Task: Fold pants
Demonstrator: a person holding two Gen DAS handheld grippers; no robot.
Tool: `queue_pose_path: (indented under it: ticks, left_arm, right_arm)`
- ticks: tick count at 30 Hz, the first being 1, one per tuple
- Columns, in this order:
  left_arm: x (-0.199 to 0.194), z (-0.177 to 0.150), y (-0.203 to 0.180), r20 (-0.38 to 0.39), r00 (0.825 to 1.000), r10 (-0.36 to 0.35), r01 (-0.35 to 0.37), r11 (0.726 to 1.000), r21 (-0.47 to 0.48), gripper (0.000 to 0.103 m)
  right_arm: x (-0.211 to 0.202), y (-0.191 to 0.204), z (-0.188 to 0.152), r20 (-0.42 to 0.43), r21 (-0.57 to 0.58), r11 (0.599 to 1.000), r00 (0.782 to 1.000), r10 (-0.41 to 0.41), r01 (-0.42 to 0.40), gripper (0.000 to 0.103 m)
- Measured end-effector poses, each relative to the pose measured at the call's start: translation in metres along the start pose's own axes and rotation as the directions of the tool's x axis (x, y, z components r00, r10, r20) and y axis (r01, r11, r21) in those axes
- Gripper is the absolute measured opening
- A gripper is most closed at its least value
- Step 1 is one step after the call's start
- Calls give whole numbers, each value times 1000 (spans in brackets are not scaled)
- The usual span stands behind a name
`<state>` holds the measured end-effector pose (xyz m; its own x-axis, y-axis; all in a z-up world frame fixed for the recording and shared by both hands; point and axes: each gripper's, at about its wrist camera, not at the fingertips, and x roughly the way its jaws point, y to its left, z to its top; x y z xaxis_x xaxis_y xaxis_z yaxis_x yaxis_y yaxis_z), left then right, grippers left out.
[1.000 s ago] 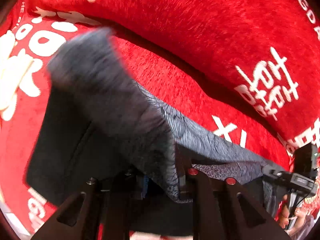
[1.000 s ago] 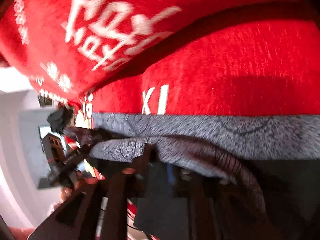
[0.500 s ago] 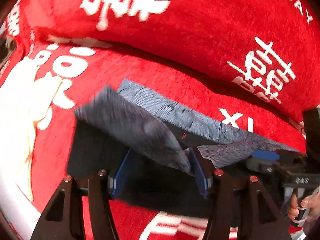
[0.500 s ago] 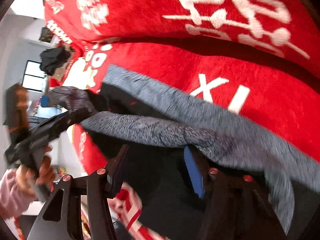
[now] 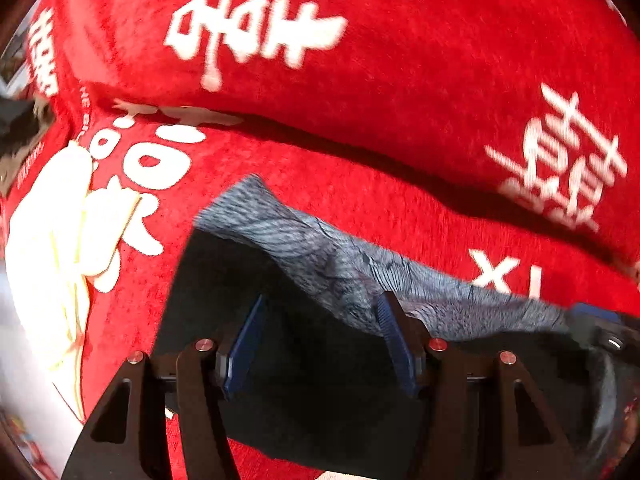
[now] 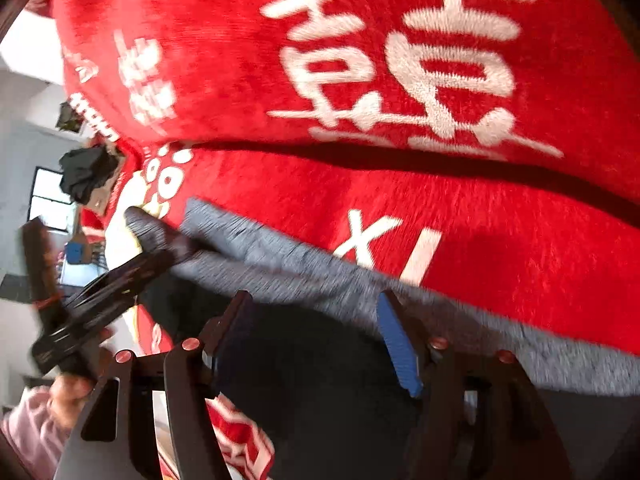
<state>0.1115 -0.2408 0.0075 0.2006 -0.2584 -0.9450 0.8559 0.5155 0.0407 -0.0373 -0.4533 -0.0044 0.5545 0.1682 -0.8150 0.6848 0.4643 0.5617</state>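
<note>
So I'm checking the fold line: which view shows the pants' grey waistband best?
The left wrist view: the grey waistband shows sharp ribbing there, lying across the dark pants. In the right wrist view the band is motion-blurred, its texture unreadable.

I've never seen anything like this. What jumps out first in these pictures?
The bright red blanket with big white lettering fills almost every view. On it lie dark pants with a grey waistband along their far edge. The left claw and right claw both stand open above the dark cloth, having just been opening, nothing between them.
</note>
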Motion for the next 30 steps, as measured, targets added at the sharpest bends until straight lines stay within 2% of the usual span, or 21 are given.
queue_pose_path:
  ticks: [2, 4, 6, 8, 10, 11, 13, 15, 17, 19, 22, 24, 27, 30]
  left_arm:
    - [-6, 2, -1, 23, 1000, 11, -11, 1000, -18, 59]
    - [-18, 8, 6, 62, 998, 13, -7, 996, -89, 59]
    - [-32, 14, 15, 107, 993, 44, -29, 990, -138, 59]
    - [-40, 17, 19, 132, 990, 57, -38, 989, -141, 59]
    - [-28, 16, 13, 86, 994, 64, -58, 996, -74, 68]
    - [-18, 13, 8, 44, 996, 82, -81, 996, -25, 69]
    - [2, 1, -1, 0, 995, 105, -104, 993, 54, 69]
    - [22, -14, 0, -43, 988, 147, -143, 986, 80, 69]
    - [35, -28, 8, -81, 984, 157, -153, 987, 52, 69]
    - [34, -37, 15, -31, 992, 123, -122, 992, 24, 69]
    - [32, -40, 3, -18, 986, 165, -162, 979, 121, 70]
    - [25, -38, -4, -49, 981, 186, -176, 972, 158, 70]
    - [8, -44, -12, -65, 985, 158, -146, 977, 158, 70]
    - [-11, -55, -34, -84, 990, 116, -98, 976, 194, 70]
  right_arm:
    - [-5, 11, -12, -9, -36, 998, 998, 58, -58, 68]
    - [4, 18, -17, -58, -64, 994, 995, 86, -90, 68]
    - [22, 23, -15, -91, -99, 993, 995, 47, -56, 68]
    - [41, 15, -3, -81, -81, 997, 997, -1, -6, 68]
    - [51, 1, 11, -56, -38, 995, 994, -90, 88, 68]
    - [50, -9, 19, -46, 4, 994, 993, -108, 108, 68]
    - [34, -12, 23, -13, 45, 996, 997, -76, 76, 68]
    - [19, -1, 13, -14, -16, 996, 996, -88, 87, 68]
    - [6, 12, -8, -29, -91, 990, 994, -109, 106, 70]
    - [2, 15, -31, -54, -117, 986, 991, -123, 116, 78]
    - [20, -7, -64, -127, -40, 988, 980, -154, 150, 77]
    - [14, -18, -71, -55, -10, 993, 991, -119, 119, 78]
    - [10, -27, -71, -66, 27, 996, 995, -78, 80, 79]
    - [3, -46, -66, -84, 79, 997, 996, 31, -24, 79]
